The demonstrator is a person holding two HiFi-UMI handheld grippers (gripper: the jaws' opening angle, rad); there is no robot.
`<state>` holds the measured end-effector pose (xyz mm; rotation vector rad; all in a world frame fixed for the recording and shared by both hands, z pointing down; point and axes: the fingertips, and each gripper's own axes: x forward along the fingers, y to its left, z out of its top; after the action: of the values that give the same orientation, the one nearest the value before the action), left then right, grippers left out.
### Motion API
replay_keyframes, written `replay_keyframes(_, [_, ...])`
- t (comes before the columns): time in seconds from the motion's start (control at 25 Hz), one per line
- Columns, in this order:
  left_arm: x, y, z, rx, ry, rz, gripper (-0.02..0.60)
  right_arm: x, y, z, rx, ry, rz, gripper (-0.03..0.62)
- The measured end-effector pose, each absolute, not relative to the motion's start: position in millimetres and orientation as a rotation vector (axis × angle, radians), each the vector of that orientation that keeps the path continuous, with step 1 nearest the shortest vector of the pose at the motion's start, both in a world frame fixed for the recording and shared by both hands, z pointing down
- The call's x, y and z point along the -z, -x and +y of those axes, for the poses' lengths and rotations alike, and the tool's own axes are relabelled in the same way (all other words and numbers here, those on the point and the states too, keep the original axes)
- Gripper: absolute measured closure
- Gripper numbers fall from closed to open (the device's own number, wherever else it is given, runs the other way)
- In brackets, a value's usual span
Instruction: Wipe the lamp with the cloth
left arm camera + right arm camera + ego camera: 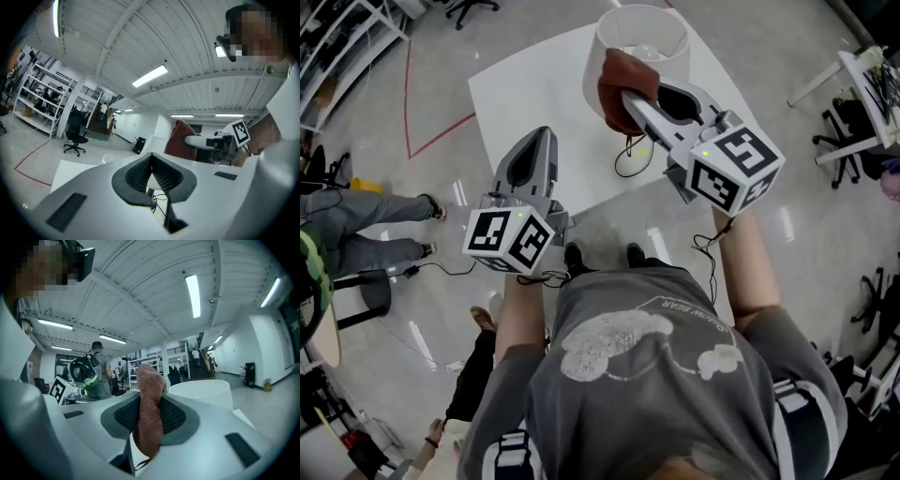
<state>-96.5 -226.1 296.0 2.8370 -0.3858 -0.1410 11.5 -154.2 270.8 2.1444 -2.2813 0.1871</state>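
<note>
At the far left of the head view, a bystander's legs stand on the floor beside the white table. The left gripper hangs over the table's near edge. Its own view shows its ribbed jaws closed tip to tip with nothing between them. A black cable loops on the tabletop further right. The right gripper clamps a brown cloth, which bulges above and below its jaws. The cloth sits at the near side of the white lamp, apparently touching its shade at the table's far end.
</note>
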Motion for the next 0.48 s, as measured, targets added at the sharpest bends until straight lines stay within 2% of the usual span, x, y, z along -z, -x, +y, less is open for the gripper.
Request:
replay_keyframes(0.28, [-315, 83, -235, 0.042, -2.842, -0.166, 0.572, -285, -27, -163, -0.235, -2.357, -2.073, 0.497])
replay_keyframes(0.48, [-329, 85, -257, 0.036, -2.818, -0.071, 0.572, -302, -8, -192, -0.246, -2.408, -1.999, 0.497])
